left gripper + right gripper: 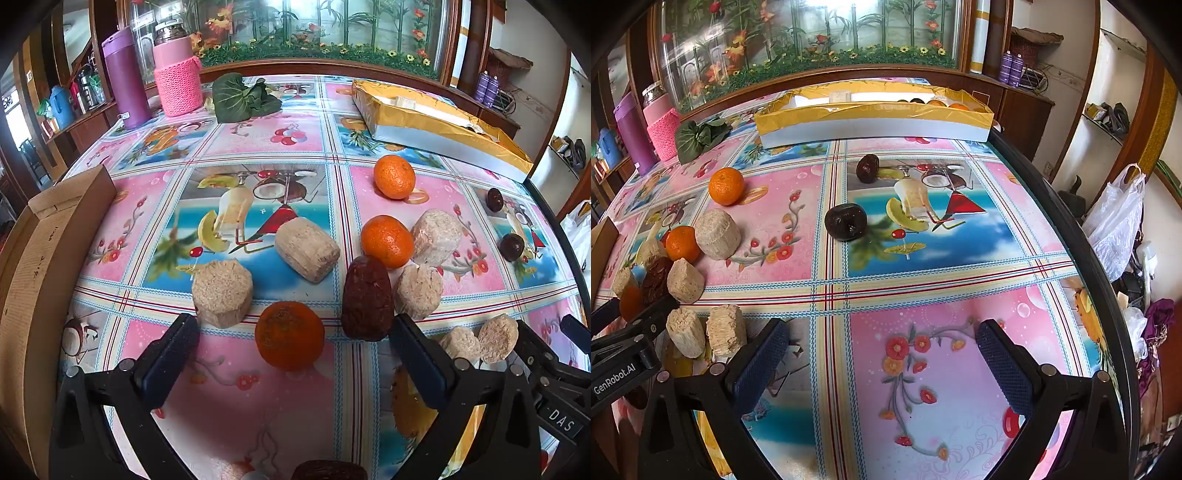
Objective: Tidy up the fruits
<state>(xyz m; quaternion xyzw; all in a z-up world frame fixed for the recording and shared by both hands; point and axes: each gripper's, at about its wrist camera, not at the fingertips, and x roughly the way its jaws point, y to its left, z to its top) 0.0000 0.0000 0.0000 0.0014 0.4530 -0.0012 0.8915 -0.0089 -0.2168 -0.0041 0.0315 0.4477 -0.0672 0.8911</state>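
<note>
Pick-up step, by judgement: left gripper (291, 354) jaws wide, empty, flanking round orange tangerine (289, 335) near brown oval date (366, 297). Next: close on it. Right gripper (882, 354) jaws wide, empty, over surface (960, 295).

The right gripper (882, 354) hangs wide open above the patterned tablecloth (942, 295), nothing between its blue pads. Ahead lie two dark fruits (845, 221) (one nearer, one farther), and beyond them a yellow-lined box (871, 118).
</note>
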